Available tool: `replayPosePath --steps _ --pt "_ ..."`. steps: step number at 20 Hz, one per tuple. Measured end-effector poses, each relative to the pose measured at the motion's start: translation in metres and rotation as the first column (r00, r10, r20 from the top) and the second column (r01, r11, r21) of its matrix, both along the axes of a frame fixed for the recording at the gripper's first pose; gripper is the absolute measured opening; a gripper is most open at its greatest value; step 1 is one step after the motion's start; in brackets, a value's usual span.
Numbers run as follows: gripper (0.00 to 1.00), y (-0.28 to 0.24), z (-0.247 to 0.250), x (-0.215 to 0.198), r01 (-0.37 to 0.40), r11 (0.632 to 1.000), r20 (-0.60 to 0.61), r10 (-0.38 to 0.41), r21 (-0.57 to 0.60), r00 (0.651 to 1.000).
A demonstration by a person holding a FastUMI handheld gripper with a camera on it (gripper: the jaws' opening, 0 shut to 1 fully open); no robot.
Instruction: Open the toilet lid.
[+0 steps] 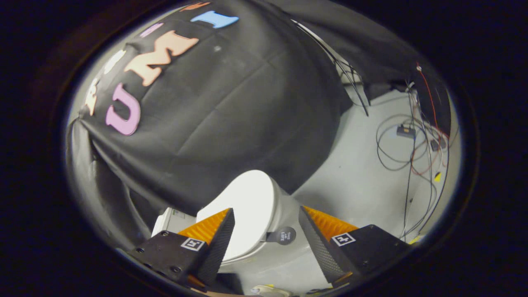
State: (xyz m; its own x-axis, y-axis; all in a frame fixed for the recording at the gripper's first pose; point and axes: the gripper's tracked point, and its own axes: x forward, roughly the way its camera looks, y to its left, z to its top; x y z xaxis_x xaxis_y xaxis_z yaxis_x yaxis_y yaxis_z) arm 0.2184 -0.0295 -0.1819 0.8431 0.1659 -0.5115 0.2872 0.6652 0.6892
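Observation:
A white toilet stands on the pale floor against the black cloth wall. Its lid (pixel 247 206) lies down flat over the bowl, smooth and oval. A small dark round tag (pixel 284 236) sticks out from the lid's rim on the right side. My gripper (pixel 267 218) hovers above the toilet, open, with nothing between its fingers. The left finger (pixel 216 239) overlaps the lid's left part, and the right finger (pixel 319 243) is off to the right of the bowl. The toilet's white tank (pixel 169 220) peeks out behind the left finger.
Black cloth (pixel 231 115) drapes the wall behind the toilet. To the right, a tangle of dark and red cables (pixel 412 148) with small boxes lies on the grey floor (pixel 354 177) near the wall. A pale object (pixel 268 291) sits just below the fingers.

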Motion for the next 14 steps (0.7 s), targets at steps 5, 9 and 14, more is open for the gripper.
replayPosePath --steps 5,9,14 --pt "0.95 0.019 -0.053 0.006 -0.008 0.994 -0.122 0.022 0.11 0.992" --pt "0.81 0.021 -0.073 0.011 0.016 0.982 -0.164 0.016 0.19 0.986" --pt "0.44 0.038 -0.089 0.019 0.039 0.944 -0.193 0.027 0.327 0.981"
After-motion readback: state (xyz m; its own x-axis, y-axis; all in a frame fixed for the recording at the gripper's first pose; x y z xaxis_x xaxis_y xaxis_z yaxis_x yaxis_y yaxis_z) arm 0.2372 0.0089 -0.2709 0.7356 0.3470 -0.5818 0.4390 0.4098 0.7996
